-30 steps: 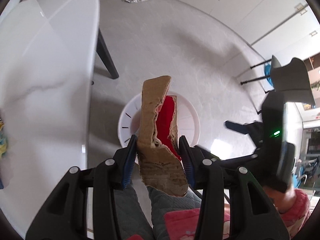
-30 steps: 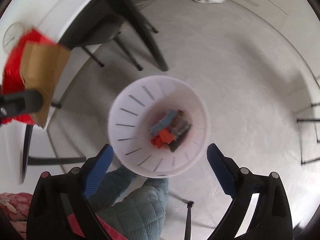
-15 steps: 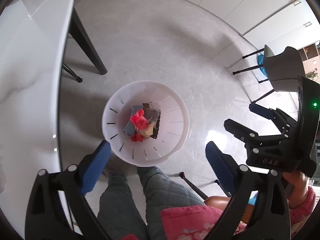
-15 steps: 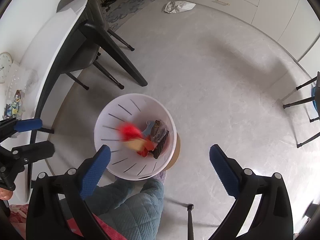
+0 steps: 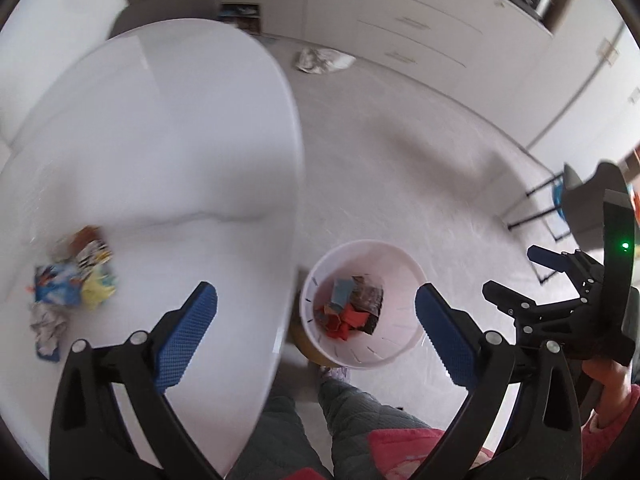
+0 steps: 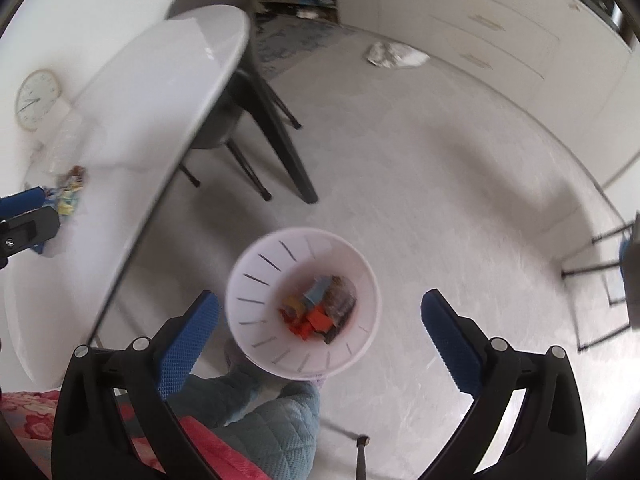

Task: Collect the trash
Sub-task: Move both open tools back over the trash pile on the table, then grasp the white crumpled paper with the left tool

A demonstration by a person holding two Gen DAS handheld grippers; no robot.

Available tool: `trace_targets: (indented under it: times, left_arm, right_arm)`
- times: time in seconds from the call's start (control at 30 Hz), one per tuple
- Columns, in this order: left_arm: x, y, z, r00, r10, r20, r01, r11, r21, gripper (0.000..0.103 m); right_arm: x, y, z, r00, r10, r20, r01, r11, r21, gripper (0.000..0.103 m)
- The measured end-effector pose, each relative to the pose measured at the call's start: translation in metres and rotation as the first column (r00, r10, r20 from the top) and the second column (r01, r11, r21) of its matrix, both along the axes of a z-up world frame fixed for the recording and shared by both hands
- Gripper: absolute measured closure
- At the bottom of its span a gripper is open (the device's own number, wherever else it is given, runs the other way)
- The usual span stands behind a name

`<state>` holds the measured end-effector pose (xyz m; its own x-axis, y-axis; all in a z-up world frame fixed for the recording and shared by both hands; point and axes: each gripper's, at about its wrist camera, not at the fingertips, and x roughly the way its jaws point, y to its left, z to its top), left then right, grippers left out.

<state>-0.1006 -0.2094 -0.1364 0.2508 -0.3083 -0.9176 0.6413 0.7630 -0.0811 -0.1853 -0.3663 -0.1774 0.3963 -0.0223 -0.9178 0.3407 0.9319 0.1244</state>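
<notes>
A white slotted trash bin (image 5: 394, 280) stands on the floor beside the table and holds red, blue and dark wrappers (image 5: 350, 310); it also shows in the right wrist view (image 6: 276, 280). My left gripper (image 5: 316, 316) is open and empty above the table edge and bin. My right gripper (image 6: 320, 324) is open and empty above the bin; it also shows in the left wrist view (image 5: 540, 280). A pile of trash wrappers (image 5: 72, 280) lies on the white table (image 5: 160, 140), left of my left gripper, and shows in the right wrist view (image 6: 70, 190).
A crumpled white bag (image 5: 324, 60) lies on the floor near the white cabinets (image 5: 420, 20). Black table legs (image 6: 280, 136) and a chair stand under the table. Another chair (image 5: 580, 200) is at the right. The person's legs (image 5: 340, 420) are below.
My left gripper opened and dropped the cardboard and red wrapper into the bin, then swung left over the table. The right gripper tilted up.
</notes>
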Motion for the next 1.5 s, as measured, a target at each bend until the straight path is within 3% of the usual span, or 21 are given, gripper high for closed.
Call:
trace_targets:
  times: [0.27, 0.57, 0.7, 0.8, 0.97, 1.23, 1.5]
  left_arm:
    - [0.031, 0.087, 0.020, 0.982, 0.180, 0.062, -0.180, 0.984, -0.011, 0.008]
    - [0.065, 0.224, 0.020, 0.905, 0.418, 0.078, -0.417, 0.908, -0.026, 0.008]
    - [0.076, 0.267, 0.011, 0.885, 0.461, 0.067, -0.460, 0.888, -0.024, 0.008]
    - [0.086, 0.290, 0.001, 0.890, 0.454, 0.049, -0.453, 0.891, -0.031, 0.008]
    - [0.104, 0.305, -0.022, 0.921, 0.389, 0.020, -0.388, 0.921, -0.040, 0.008]
    - [0.133, 0.290, -0.051, 0.970, 0.241, 0.018, -0.241, 0.970, -0.013, 0.010]
    - [0.146, 0.269, -0.073, 0.988, 0.154, 0.014, -0.154, 0.988, 0.004, 0.040]
  right_arm:
    - [0.062, 0.063, 0.035, 0.979, 0.191, 0.068, -0.190, 0.982, -0.019, 0.003]
    - [0.130, 0.160, 0.051, 0.915, 0.390, 0.104, -0.394, 0.919, 0.024, 0.003]
    - [0.153, 0.198, 0.049, 0.893, 0.440, 0.095, -0.446, 0.893, 0.052, 0.003]
    - [0.168, 0.219, 0.046, 0.887, 0.455, 0.080, -0.461, 0.884, 0.074, 0.003]
    - [0.186, 0.244, 0.036, 0.885, 0.463, 0.044, -0.465, 0.881, 0.085, 0.003]
    - [0.196, 0.256, 0.022, 0.899, 0.438, -0.019, -0.434, 0.897, 0.086, 0.003]
    - [0.199, 0.256, 0.013, 0.908, 0.415, -0.058, -0.409, 0.907, 0.097, 0.003]
